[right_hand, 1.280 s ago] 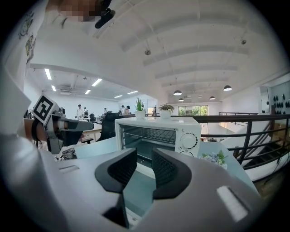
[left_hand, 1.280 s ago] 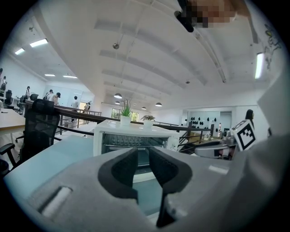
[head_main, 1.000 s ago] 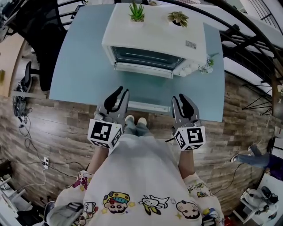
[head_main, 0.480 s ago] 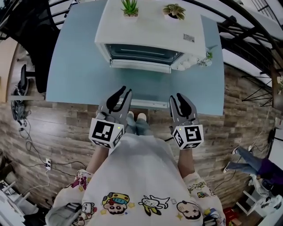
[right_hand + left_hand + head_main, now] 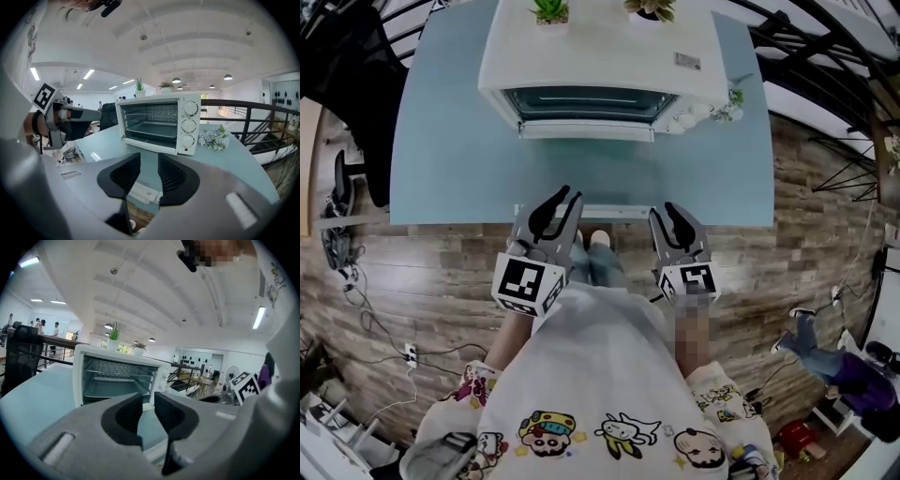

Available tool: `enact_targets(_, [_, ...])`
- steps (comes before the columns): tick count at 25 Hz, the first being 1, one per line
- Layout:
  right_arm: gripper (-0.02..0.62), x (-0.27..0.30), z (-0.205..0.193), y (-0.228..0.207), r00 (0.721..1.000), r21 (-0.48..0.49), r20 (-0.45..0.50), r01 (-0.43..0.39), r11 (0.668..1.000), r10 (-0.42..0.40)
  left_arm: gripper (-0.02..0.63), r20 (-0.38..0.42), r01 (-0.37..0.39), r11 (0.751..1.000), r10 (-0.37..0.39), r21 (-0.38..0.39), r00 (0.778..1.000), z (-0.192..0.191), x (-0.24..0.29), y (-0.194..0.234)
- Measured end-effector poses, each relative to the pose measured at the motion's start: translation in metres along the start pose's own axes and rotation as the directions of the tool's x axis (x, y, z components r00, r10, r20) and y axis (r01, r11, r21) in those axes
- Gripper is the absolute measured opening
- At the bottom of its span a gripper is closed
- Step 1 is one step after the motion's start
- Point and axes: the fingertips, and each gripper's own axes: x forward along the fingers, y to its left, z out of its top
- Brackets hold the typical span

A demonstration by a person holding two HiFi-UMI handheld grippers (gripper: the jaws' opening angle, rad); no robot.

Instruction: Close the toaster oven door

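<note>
The white, boxy metal toaster oven [image 5: 600, 70] sits far back on the pale blue table [image 5: 459, 150]. Its white drop-down door [image 5: 586, 131] hangs open. The grey left gripper [image 5: 567, 197] waits near the table's front edge, jaws apart, holding nothing. The grey right gripper [image 5: 664, 212] has just been opening its jaws, and nothing is between them. I think the best way is to reach under the door's front edge and lift slowly, so the oven does not slide.
</note>
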Motion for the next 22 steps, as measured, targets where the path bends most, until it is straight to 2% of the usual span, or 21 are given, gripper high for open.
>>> enact_targets(15, [0.14,0.005,-0.074,0.001,0.992,0.136,-0.122,0.049,0.99,-0.033,0.069,-0.057,0.087,0.996,-0.087,-0.002,0.995,-0.022,0.012,-0.019])
enact_targets(22, [0.14,0.011,-0.11,0.005,0.984,0.192,-0.178,0.053,0.98,-0.018,0.069,-0.073,0.111,0.994,-0.11,0.002,0.991,-0.029,0.016,-0.02])
